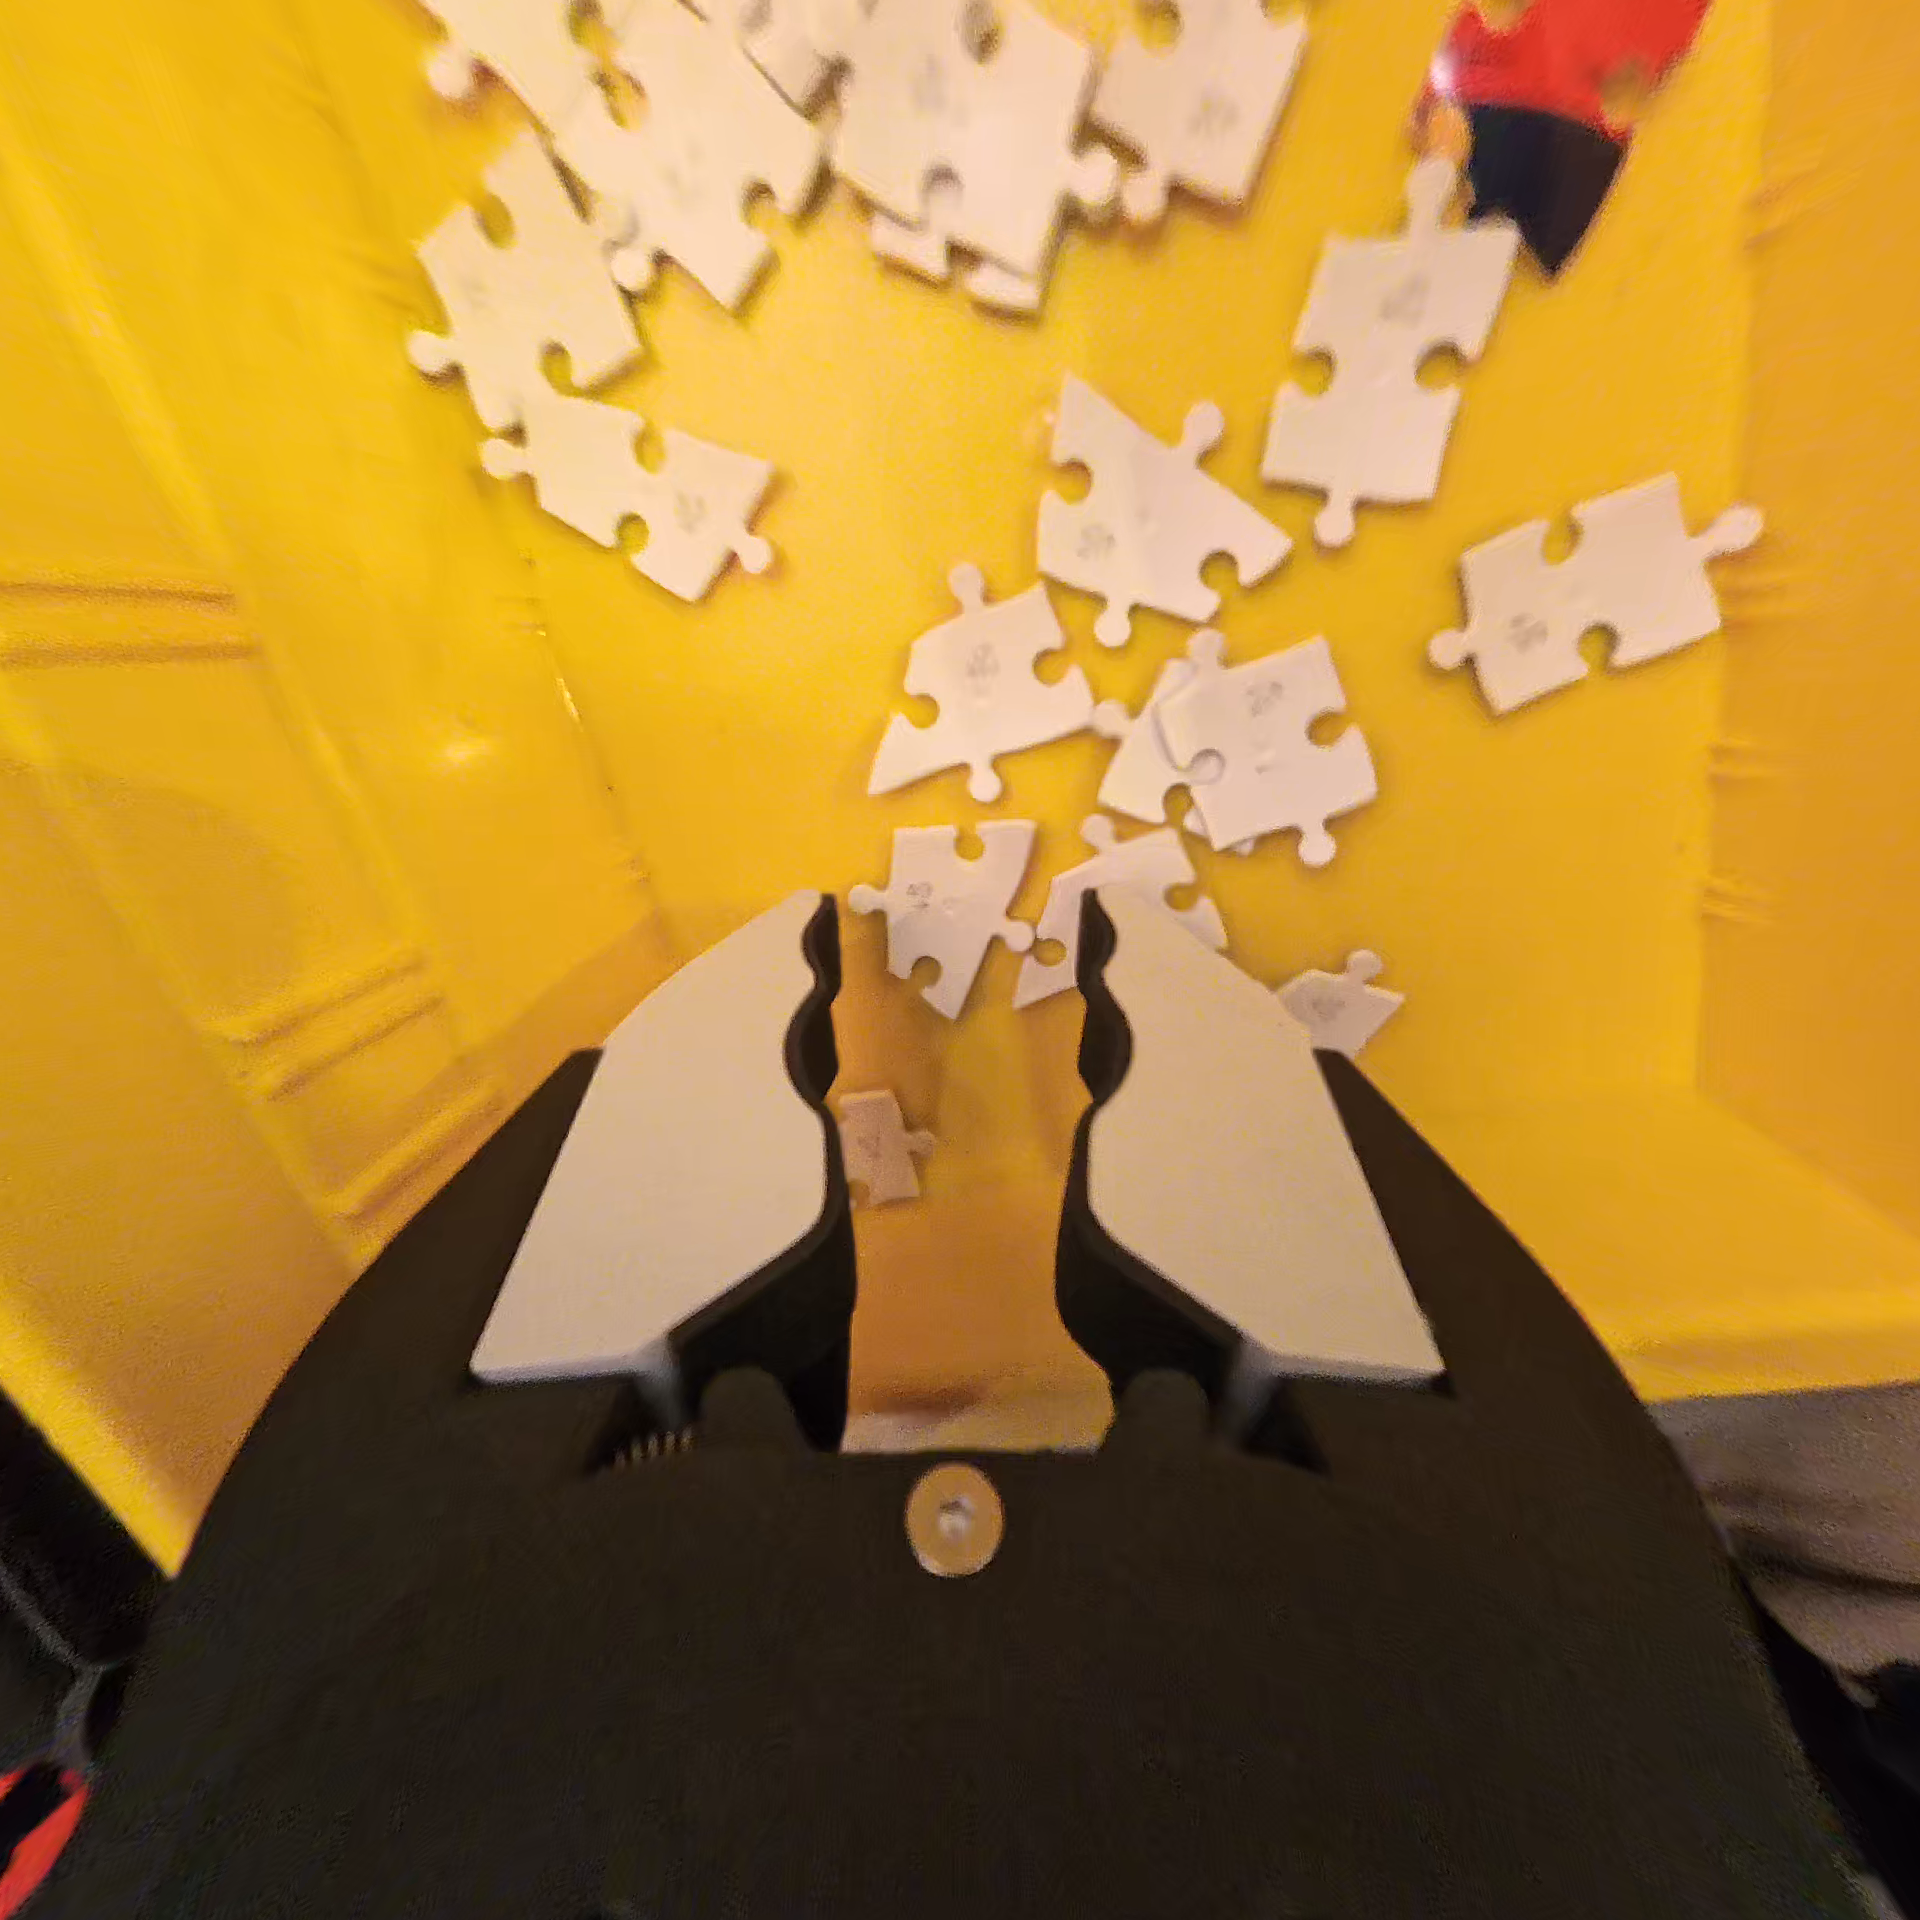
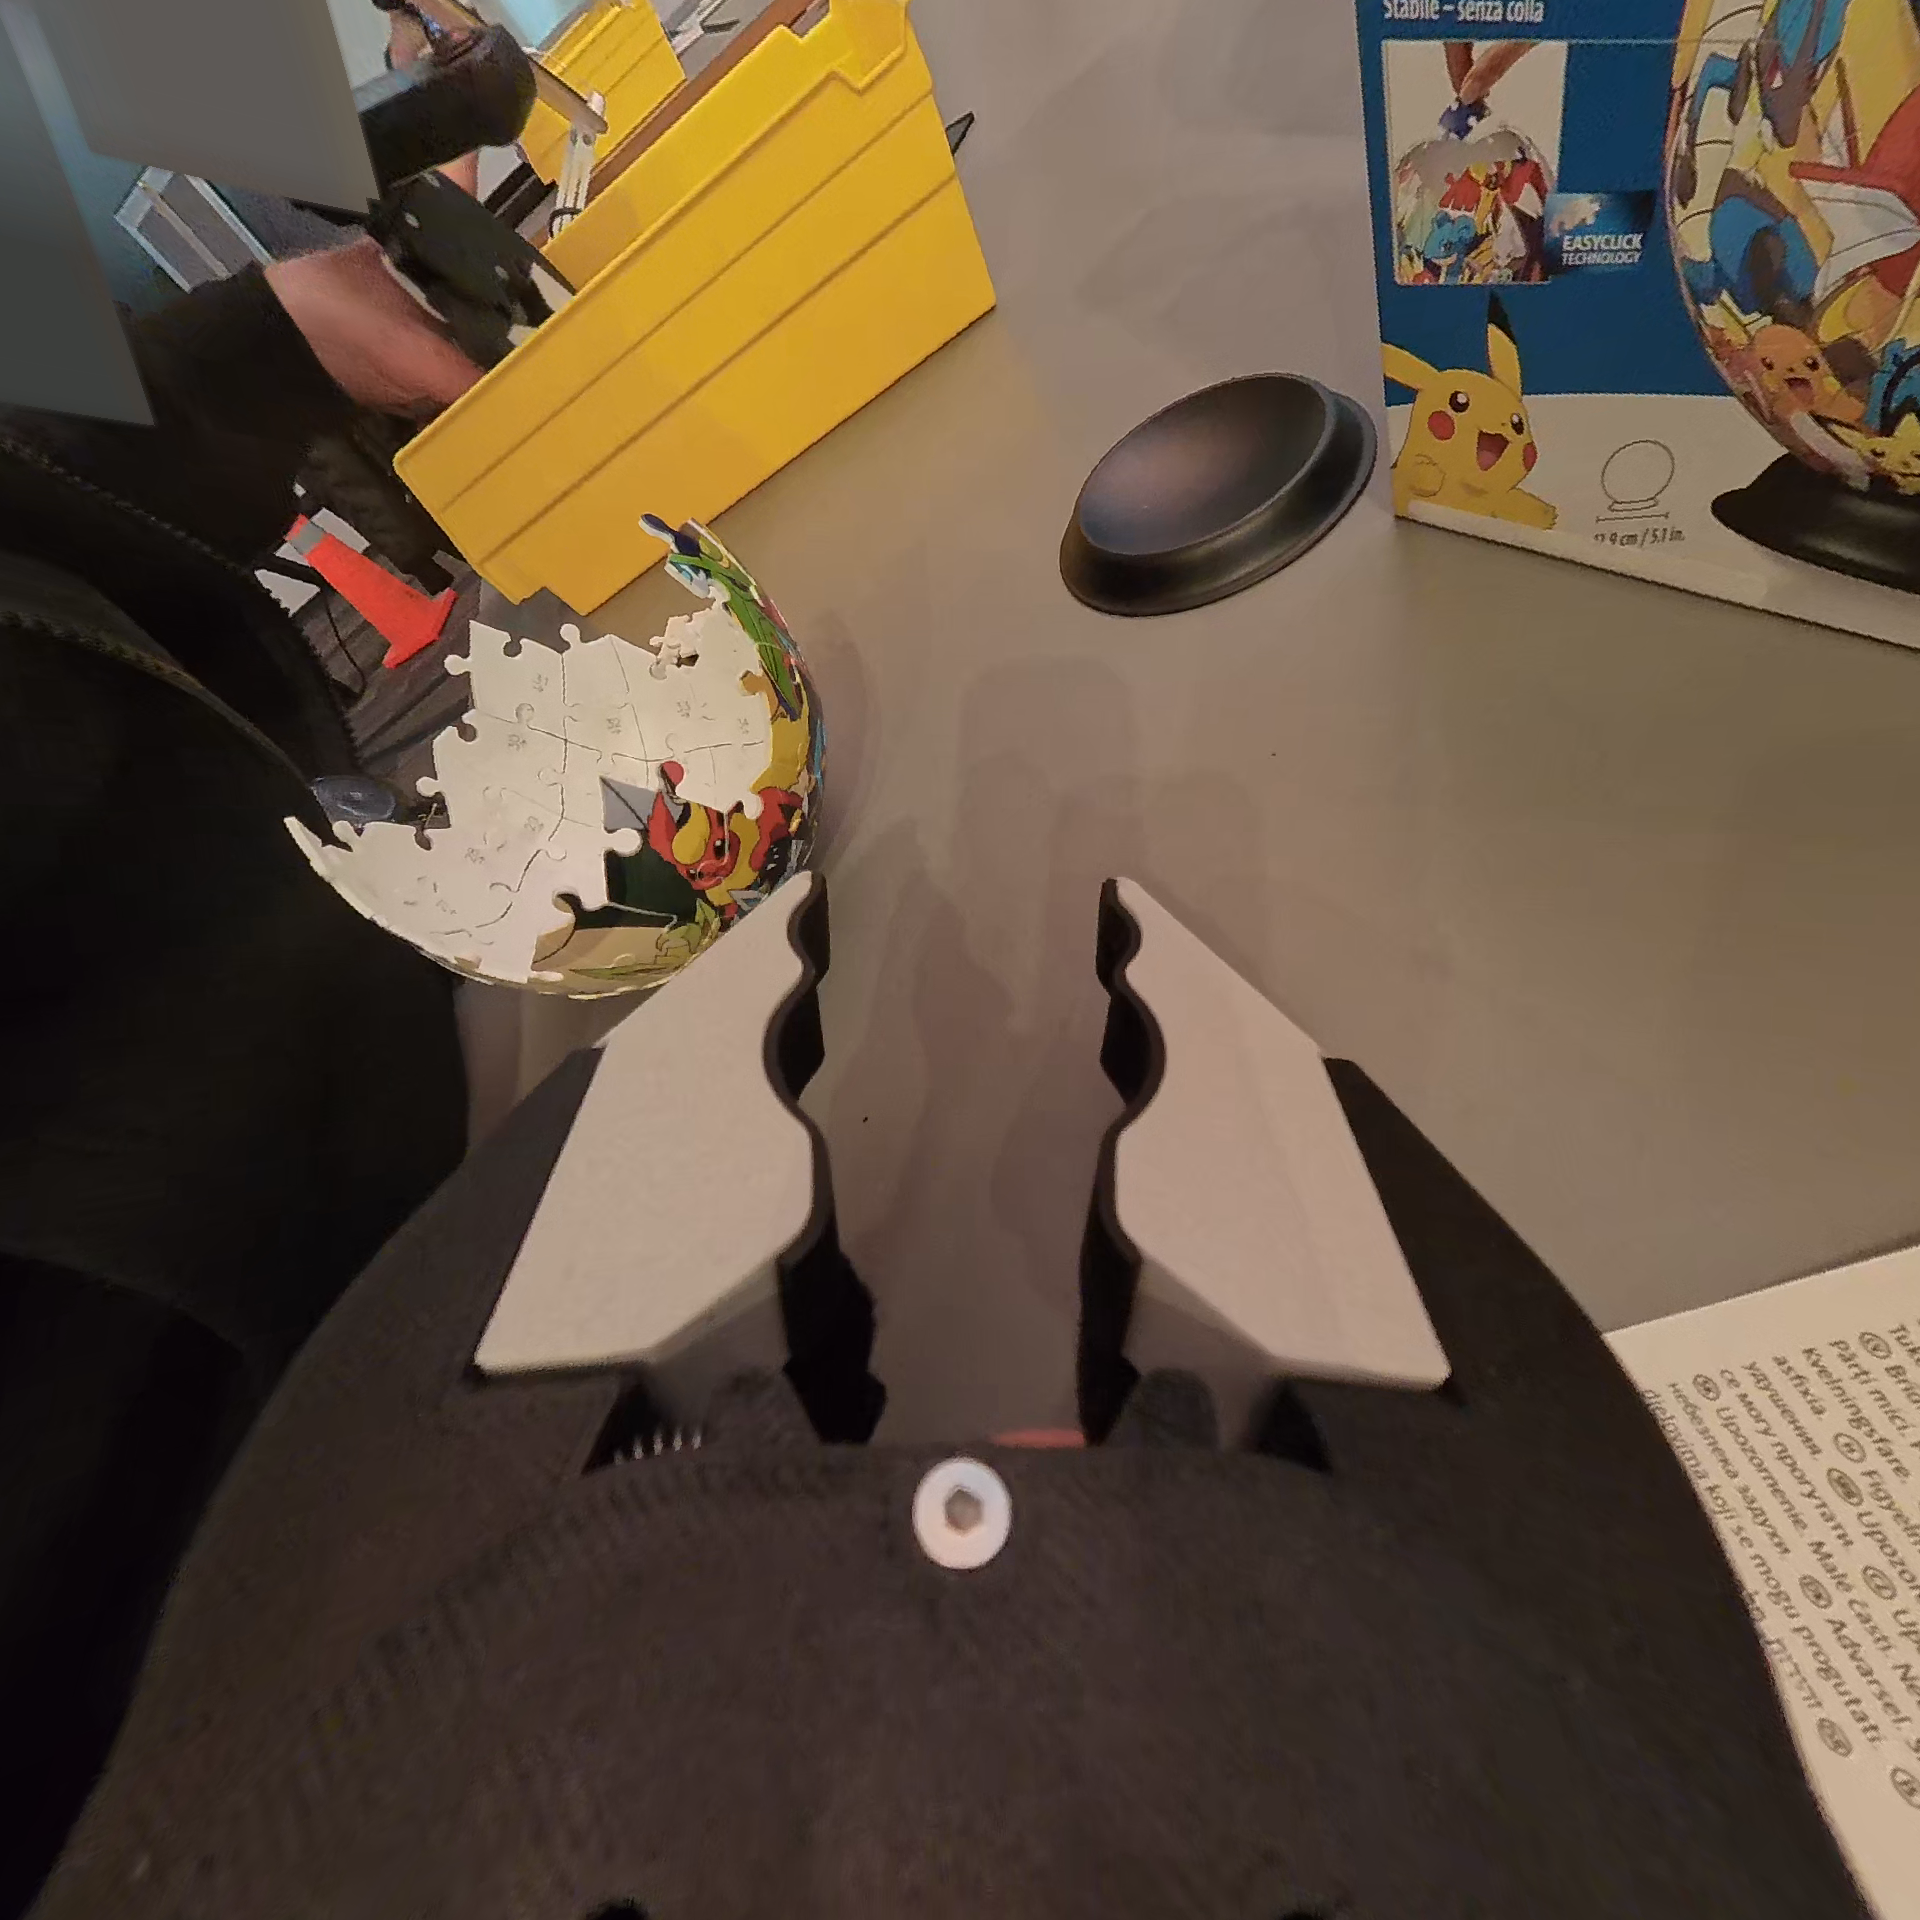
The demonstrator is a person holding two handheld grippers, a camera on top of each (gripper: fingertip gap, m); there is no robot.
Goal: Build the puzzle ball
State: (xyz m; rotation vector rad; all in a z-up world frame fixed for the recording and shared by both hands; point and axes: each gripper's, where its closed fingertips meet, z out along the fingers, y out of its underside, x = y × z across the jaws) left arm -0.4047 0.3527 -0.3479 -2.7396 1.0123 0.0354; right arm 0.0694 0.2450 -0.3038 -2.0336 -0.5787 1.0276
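L tongs (image 1: 951,914) released, nothing between the fingers, pointing down into a yellow bin (image 1: 312,727). Whole left wrist view is motion-blurred, so marks on the pieces can't be read. Just past the tips: one white puzzle piece (image 1: 951,909) back side up, a second w/ its edge hidden behind the R finger, a third small one (image 1: 881,1148) seen through the gap, partly cut by the L finger. Further out approx. a dozen loose white pieces (image 1: 1158,509) scattered on the bin floor, some overlapping; a heap at the top edge is cropped by the frame. One coloured piece (image 1: 1548,114), red and black, top R, also cropped. Bin walls rise close on L and R; open floor mostly L of the pieces and near R.

R tongs (image 2: 961,899) released too, empty, over bare grey worktop (image 2: 1351,883) w/ plenty of free room ahead. Half-built puzzle ball (image 2: 592,790) just L of the L fingertip, at the worktop's edge, open side showing white backs; its lower R is hidden behind the finger. Beyond it the yellow bin (image 2: 727,343) from outside, the other tongs reaching in, mostly hidden. Black round stand (image 2: 1216,499) ahead-R, apart from the ball. Puzzle box (image 2: 1662,260) far R, cropped. Printed sheet (image 2: 1787,1507) at R edge, cropped.
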